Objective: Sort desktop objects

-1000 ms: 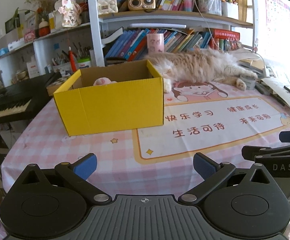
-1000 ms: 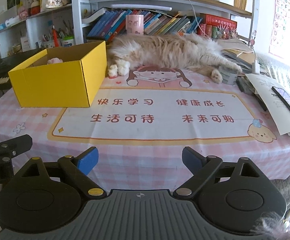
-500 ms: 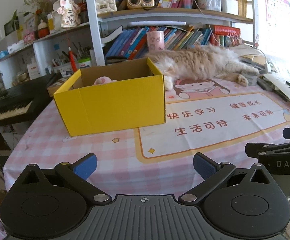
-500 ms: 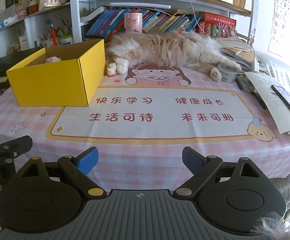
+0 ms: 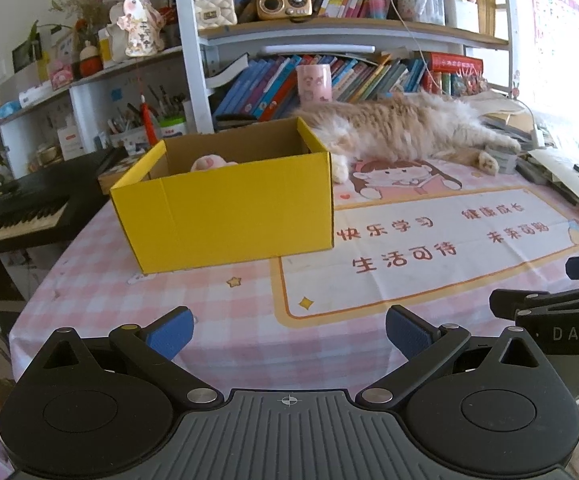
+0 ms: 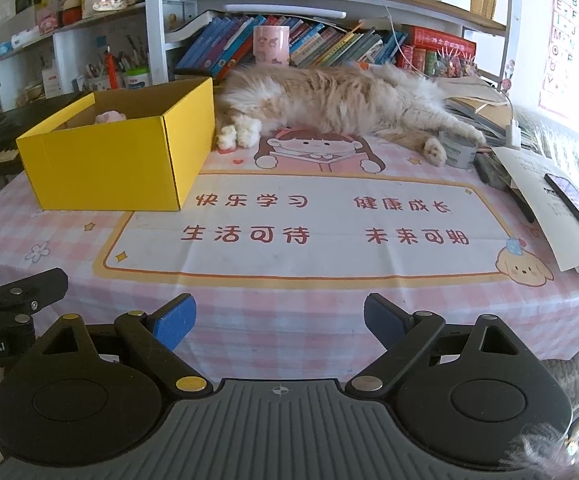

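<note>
the left gripper [image 5: 287, 330] hangs over the near edge of the bench [image 5: 249, 304], its jaws spread wide with nothing between the blue pads [image 5: 169, 330]. the right gripper [image 6: 279, 322] hangs over the same near edge, further toward the right side, and its jaws also stand wide apart and hold nothing. each gripper shows at the margin of the other's view, so the two sit side by side without touching.

the bench wears a pink checked cloth with a printed mat [image 6: 289, 224] across its middle, bearing red characters and a cartoon girl. a yellow cardboard box [image 5: 229, 208] stands open on the left part of the bench, its right front corner overlapping the mat's left edge. inside the box, against the near wall, a small pink soft thing [image 5: 207, 163] pokes up above the rim; what it is cannot be told.

a long-haired ginger and white cat [image 6: 341, 100] lies stretched along the far edge of the bench, front paws just beside the box's far right corner, hind paw near a small grey tin [image 6: 457, 150]. toward the right edge lie loose papers [image 6: 545, 196] with a phone [image 6: 577, 204] resting on top, screen up.

behind the far edge stands a bookshelf [image 5: 353, 76] packed with books, with a pink cup [image 5: 314, 83] in front of them. a keyboard [image 5: 13, 216] sits past the left edge of the bench.
</note>
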Motion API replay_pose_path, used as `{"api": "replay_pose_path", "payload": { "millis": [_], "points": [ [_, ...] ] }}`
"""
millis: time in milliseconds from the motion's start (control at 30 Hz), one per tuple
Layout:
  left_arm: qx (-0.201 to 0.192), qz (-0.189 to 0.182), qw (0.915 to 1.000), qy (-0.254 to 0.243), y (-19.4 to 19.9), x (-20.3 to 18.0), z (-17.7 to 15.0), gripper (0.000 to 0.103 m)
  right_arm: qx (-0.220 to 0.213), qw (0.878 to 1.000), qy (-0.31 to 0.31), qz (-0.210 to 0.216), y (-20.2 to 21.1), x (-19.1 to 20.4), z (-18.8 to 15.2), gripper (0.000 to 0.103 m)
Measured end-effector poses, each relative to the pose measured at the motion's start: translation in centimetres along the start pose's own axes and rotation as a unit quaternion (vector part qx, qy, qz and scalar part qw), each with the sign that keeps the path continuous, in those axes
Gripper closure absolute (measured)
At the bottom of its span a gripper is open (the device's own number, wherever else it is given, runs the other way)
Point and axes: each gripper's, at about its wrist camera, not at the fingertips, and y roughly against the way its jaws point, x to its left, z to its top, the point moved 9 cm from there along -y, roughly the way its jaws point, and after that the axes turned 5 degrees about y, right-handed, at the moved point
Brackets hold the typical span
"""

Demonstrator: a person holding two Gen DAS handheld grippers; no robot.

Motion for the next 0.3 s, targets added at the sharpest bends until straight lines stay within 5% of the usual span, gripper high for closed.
{"api": "replay_pose_path", "payload": {
  "millis": [300],
  "points": [
    [-0.004, -0.013, 0.9999, 0.005, 0.01, 0.03, 0.16, 0.0, 0.004, 1.0, -0.002, 0.0, -0.14, -0.04, -0.02, 0.012]
  ]
}}
